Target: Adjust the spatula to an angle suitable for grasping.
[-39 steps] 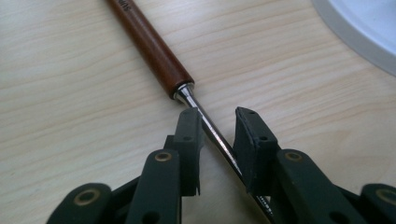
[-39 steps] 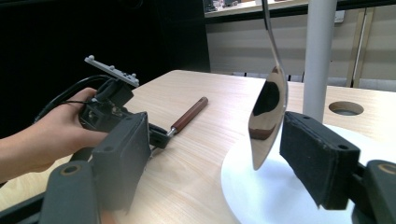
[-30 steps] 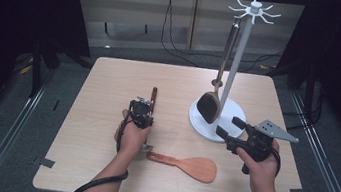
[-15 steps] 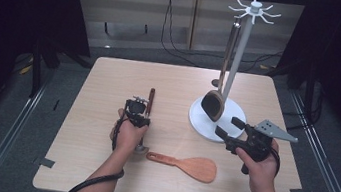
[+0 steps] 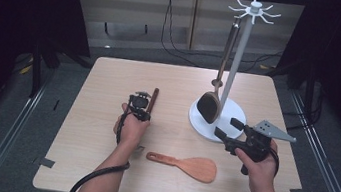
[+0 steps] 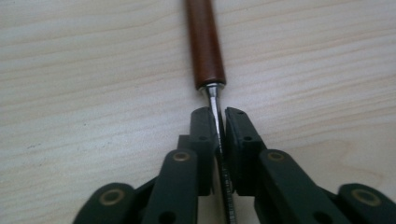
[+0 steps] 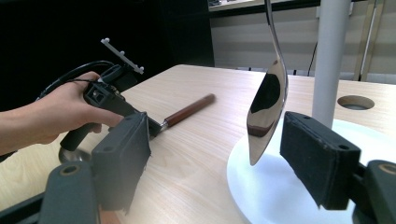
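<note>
High view: three utensils are counted — a wooden rice paddle (image 5: pixel 186 166) flat on the tabletop (image 5: pixel 96 176), a steel spoon (image 5: pixel 210 104) hung on the white rack (image 5: pixel 235 70), and a wood-handled utensil (image 5: pixel 153 99) lying left of the rack, held by the left tongs (image 5: pixel 140 108). Left gripper view: the left tongs (image 6: pixel 218 140) are pinched on the metal shank just below the handle (image 6: pixel 204 44); the lift is best kept level so the thin shank is not twisted loose. Right gripper view: the right tongs (image 7: pixel 219 158) are spread and empty beside the spoon (image 7: pixel 266 105).

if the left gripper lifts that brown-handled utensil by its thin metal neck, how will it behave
Probably stiff: the utensil joins a wooden handle to a steel shank. The left gripper pinches only the narrow shank, so the handle end may droop or swivel. Its round handle could roll on the table.
</note>
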Demonstrator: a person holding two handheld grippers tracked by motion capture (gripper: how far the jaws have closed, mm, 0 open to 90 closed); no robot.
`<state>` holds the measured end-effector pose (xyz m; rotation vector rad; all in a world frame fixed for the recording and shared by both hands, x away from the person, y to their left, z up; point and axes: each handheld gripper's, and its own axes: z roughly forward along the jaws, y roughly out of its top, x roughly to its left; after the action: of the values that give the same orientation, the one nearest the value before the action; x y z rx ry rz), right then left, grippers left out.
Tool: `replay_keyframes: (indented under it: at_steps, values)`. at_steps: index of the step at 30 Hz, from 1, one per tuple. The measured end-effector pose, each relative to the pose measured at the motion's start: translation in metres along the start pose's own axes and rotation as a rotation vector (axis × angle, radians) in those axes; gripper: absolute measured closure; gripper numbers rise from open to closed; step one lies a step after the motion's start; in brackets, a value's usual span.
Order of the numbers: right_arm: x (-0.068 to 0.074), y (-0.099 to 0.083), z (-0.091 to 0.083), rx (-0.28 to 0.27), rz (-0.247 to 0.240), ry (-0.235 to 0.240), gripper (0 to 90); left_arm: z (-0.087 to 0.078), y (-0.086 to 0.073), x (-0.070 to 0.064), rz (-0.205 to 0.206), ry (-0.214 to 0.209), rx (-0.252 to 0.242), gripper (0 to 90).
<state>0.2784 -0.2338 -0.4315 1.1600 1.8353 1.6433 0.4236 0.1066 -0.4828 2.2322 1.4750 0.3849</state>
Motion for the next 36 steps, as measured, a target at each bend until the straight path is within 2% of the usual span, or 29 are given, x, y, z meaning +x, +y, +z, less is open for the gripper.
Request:
replay_keyframes:
  at_steps: [1, 2, 3, 4, 6, 7, 8, 12, 15, 19, 21, 24, 27, 29, 30, 34, 36]
  values:
    - [0.0, 0.0, 0.0, 0.001, 0.003, 0.002, 23.8, 0.0, 0.0, -0.001, 0.028, 0.022, 0.001, 84.6]
    - [0.001, 0.0, 0.0, 0.002, 0.007, 0.002, 23.8, -0.001, 0.0, -0.001, 0.016, 0.023, 0.011, 84.8]
    - [0.001, 0.0, 0.0, 0.003, 0.008, 0.003, 23.8, -0.001, -0.001, 0.001, 0.002, 0.0, 0.008, 84.8]
    - [0.001, 0.0, 0.0, 0.003, 0.006, 0.005, 23.8, -0.003, -0.001, 0.002, -0.01, -0.005, 0.006, 84.8]
    - [0.001, -0.001, 0.001, 0.002, 0.007, 0.009, 23.8, -0.008, -0.001, 0.004, -0.001, -0.004, -0.013, 84.9]
    - [0.0, -0.001, 0.001, 0.008, -0.004, 0.008, 23.8, -0.011, 0.0, 0.006, -0.002, -0.01, -0.024, 84.9]
    - [0.001, -0.001, 0.001, 0.004, 0.004, 0.011, 23.8, -0.016, 0.0, 0.007, -0.007, -0.02, -0.031, 84.9]
    - [0.003, -0.001, 0.004, 0.016, 0.001, 0.02, 23.8, -0.035, 0.003, 0.012, -0.009, -0.043, -0.098, 85.3]
    - [0.007, -0.002, 0.006, 0.017, 0.0, 0.03, 23.7, -0.049, 0.001, 0.015, -0.015, -0.071, -0.167, 85.4]
    - [0.011, -0.001, 0.008, 0.016, -0.003, 0.04, 23.5, -0.063, -0.005, 0.019, -0.032, -0.101, -0.249, 85.6]
    - [0.013, -0.002, 0.01, 0.017, -0.007, 0.043, 23.5, -0.07, -0.01, 0.023, -0.012, -0.106, -0.285, 85.6]
    - [0.014, -0.005, 0.013, 0.026, -0.006, 0.046, 23.6, -0.08, -0.016, 0.025, -0.022, -0.135, -0.359, 85.6]
    - [0.017, -0.005, 0.016, 0.031, -0.011, 0.051, 23.6, -0.095, -0.019, 0.021, -0.032, -0.171, -0.432, 85.5]
    - [0.021, -0.004, 0.019, 0.029, -0.018, 0.056, 23.6, -0.106, -0.02, 0.017, -0.025, -0.192, -0.465, 85.5]
    - [0.024, -0.003, 0.02, 0.029, -0.014, 0.064, 23.6, -0.111, -0.02, 0.014, -0.029, -0.205, -0.485, 85.5]
    - [0.039, 0.002, 0.026, 0.035, -0.063, 0.093, 28.5, -0.126, -0.022, -0.002, -0.031, -0.244, -0.54, 85.5]
    - [0.047, 0.004, 0.03, 0.035, -0.069, 0.107, 32.1, -0.13, -0.023, -0.012, -0.023, -0.256, -0.565, 85.4]
